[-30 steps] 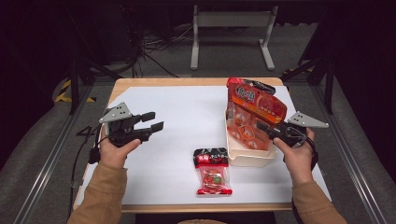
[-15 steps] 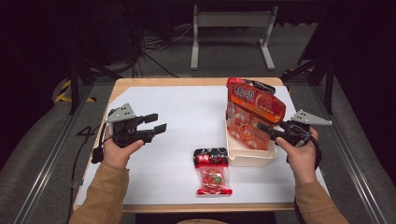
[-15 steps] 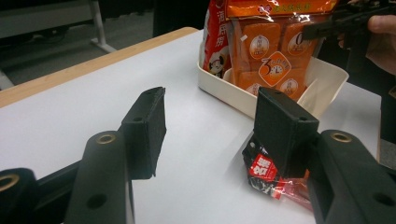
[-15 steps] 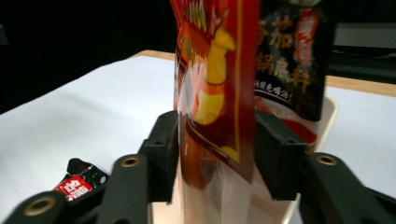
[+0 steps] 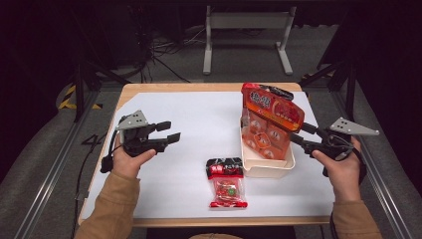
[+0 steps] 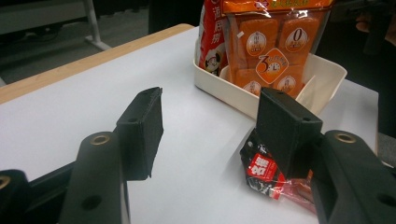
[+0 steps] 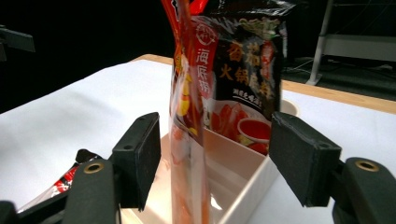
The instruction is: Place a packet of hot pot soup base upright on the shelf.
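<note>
A tall orange snack packet (image 5: 271, 122) stands upright in a white bin (image 5: 268, 170) at the table's right. In the right gripper view the orange packet (image 7: 187, 116) shows edge-on, with a black-topped packet (image 7: 247, 60) behind it in the bin (image 7: 243, 186). My right gripper (image 5: 299, 133) is open. Its jaws have just been opening, and the packet stands between them with the pads (image 7: 140, 149) clear of it. My left gripper (image 5: 170, 131) hovers open over the table's left, its jaws just opening a little further with nothing between them. A small red and black packet (image 5: 226, 181) lies flat near the front edge.
White paper covers the wooden table (image 5: 199, 87). In the left gripper view the small packet (image 6: 266, 170) lies behind the right jaw, and the bin (image 6: 327, 74) with the orange packet (image 6: 266, 46) stands beyond. Metal rails run along both sides of the table.
My right gripper's jaws opened off the orange packet and the hand drew back to the right and up. The packet stays upright in the bin. The left gripper barely shifted.
</note>
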The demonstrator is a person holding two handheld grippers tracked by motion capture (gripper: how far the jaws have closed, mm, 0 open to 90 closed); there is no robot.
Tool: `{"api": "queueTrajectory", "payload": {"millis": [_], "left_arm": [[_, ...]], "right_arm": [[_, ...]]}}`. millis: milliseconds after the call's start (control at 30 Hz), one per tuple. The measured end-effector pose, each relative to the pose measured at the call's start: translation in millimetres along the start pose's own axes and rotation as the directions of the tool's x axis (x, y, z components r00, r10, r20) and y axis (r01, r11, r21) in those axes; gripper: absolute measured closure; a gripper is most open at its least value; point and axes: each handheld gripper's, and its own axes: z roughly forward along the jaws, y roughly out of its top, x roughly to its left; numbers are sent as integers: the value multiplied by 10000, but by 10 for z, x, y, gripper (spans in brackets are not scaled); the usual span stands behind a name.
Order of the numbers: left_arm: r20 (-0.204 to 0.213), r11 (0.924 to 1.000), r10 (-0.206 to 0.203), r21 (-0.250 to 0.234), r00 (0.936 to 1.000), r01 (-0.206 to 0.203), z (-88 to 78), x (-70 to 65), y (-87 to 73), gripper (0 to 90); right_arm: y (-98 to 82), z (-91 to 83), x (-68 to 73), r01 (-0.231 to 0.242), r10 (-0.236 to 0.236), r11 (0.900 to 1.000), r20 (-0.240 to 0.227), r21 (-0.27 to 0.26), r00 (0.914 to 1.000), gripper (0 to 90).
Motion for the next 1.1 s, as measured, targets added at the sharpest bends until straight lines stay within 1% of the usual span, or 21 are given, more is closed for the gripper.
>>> {"api": "queueTrajectory", "payload": {"millis": [33, 67, 100, 200, 333, 400, 433, 467, 567, 667, 700, 767, 900, 1000, 1100], "left_arm": [[23, 10000, -83, 47, 10000, 83, 6, -8, -2, 422], [-3, 10000, 49, 73, 10000, -49, 13, -3, -1, 420], [57, 9999, -50, 94, 10000, 49, 25, -10, -5, 420], [60, 9998, 35, 195, 10000, -36, 61, -11, -18, 416], [151, 9994, 106, 316, 9998, -111, 94, -18, -25, 412], [190, 9994, 62, 329, 9998, -69, 113, -28, -30, 410], [201, 9992, 179, 358, 9996, -186, 122, -27, -31, 410], [234, 9993, 119, 365, 9997, -127, 129, -34, -36, 409], [275, 9991, 177, 385, 9995, -187, 153, -46, -46, 407], [345, 9992, 107, 369, 9993, -120, 185, -57, -68, 407], [337, 9992, 167, 361, 9993, -179, 196, -55, -75, 406], [382, 9994, 24, 341, 9993, -37, 236, -65, -102, 406], [543, 9983, 22, 579, 9985, -53, 356, -85, -161, 406], [687, 9975, -178, 688, 9975, 131, 449, -104, -207, 406], [781, 9963, -236, 845, 9967, 170, 531, -120, -246, 406]], "right_arm": [[3, -23, -13, -33, 33, 10000, -3, -30, 10000, 347], [4, -45, -27, -8, 8, 10000, 53, -21, 10000, 348], [5, -67, -38, 1, -1, 10000, 125, 12, 9999, 348], [8, -124, -69, 144, -150, 9997, 323, 198, 9994, 348], [7, -161, -100, 275, -298, 9982, 438, 529, 9986, 345], [-1, -163, -114, 457, -501, 9957, 537, 807, 9973, 338], [-8, -163, -122, 537, -591, 9944, 573, 907, 9966, 338], [-15, -163, -135, 535, -593, 9941, 603, 944, 9964, 338], [-24, -167, -161, 484, -547, 9943, 644, 946, 9964, 338], [-33, -171, -181, 438, -502, 9946, 663, 941, 9965, 337], [-38, -170, -188, 375, -441, 9949, 685, 938, 9967, 335], [-45, -165, -196, 316, -378, 9953, 673, 918, 9970, 334], [-55, -155, -207, 269, -332, 9952, 670, 936, 9972, 331], [-62, -143, -212, 259, -322, 9953, 664, 929, 9973, 327], [-67, -138, -216, 229, -291, 9956, 677, 907, 9973, 325]]}}
